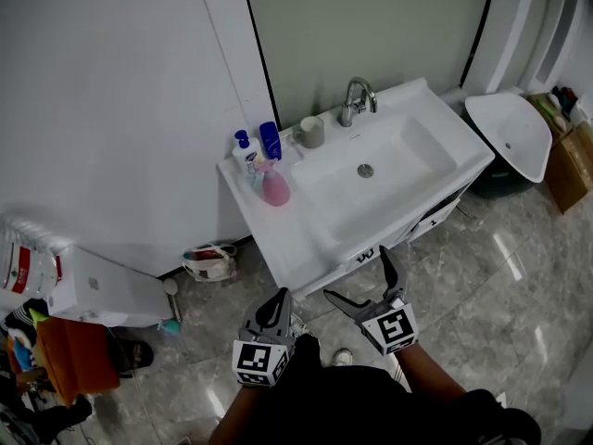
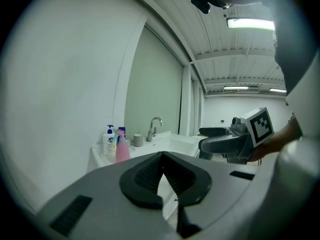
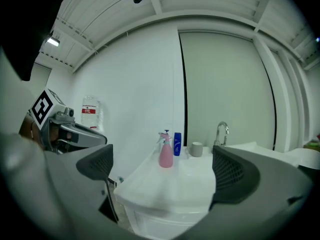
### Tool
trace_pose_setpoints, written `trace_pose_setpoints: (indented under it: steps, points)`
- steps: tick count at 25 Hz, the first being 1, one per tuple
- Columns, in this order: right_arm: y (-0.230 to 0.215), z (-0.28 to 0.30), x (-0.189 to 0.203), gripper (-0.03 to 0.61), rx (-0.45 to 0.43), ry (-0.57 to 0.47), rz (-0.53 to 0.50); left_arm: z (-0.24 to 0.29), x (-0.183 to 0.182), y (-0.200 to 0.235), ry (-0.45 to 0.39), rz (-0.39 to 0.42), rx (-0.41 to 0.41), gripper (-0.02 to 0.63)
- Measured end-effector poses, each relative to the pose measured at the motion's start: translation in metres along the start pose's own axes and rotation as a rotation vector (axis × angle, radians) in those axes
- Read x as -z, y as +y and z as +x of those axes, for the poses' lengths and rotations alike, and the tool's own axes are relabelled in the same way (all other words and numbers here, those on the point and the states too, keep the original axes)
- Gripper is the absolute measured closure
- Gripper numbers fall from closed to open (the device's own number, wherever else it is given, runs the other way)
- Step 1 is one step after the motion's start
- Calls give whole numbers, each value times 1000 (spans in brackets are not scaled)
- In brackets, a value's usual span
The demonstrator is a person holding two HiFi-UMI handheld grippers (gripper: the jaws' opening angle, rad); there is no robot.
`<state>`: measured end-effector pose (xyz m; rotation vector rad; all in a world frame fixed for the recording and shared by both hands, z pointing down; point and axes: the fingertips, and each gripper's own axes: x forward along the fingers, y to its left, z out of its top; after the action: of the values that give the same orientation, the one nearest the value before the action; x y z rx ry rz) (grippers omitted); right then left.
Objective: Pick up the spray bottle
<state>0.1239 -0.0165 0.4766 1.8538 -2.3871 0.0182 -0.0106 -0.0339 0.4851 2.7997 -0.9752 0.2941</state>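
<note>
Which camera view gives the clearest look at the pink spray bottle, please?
The right gripper view: the pink spray bottle stands side-on, unobstructed, framed between the open jaws, trigger head visible. The head view shows it from above, beside the white pump bottle. The left gripper view shows it tiny at the left, above the shut jaws.

The room is bright and evenly lit. A long ceiling light (image 2: 250,23) glows white. The shiny floor (image 1: 519,276) has pale glare streaks. The 2 gripper views bend at the edges, with dark corners. The left gripper (image 2: 162,157) looks blurry up close.
</note>
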Motion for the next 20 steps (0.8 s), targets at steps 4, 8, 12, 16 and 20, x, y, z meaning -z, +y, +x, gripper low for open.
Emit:
trace_pose_setpoints:
  steps: [4, 8, 12, 16, 20]
  points:
    - [3, 44, -5, -12, -47, 6, -2, 16, -6, 34, -2, -15, -28, 617]
    - [2, 83, -8, -12, -67, 19, -6, 29, -12, 64, -3, -31, -47, 617]
    - [8, 117, -24, -12, -84, -3, -11, 36, -21, 99, -15, -32, -64, 617]
    - [17, 149, -25, -12, -110, -7, -20, 39, -25, 133, -32, -43, -77, 617]
    - [16, 176, -19, -12, -115, 5, -20, 46, -34, 155, -38, -48, -63, 617]
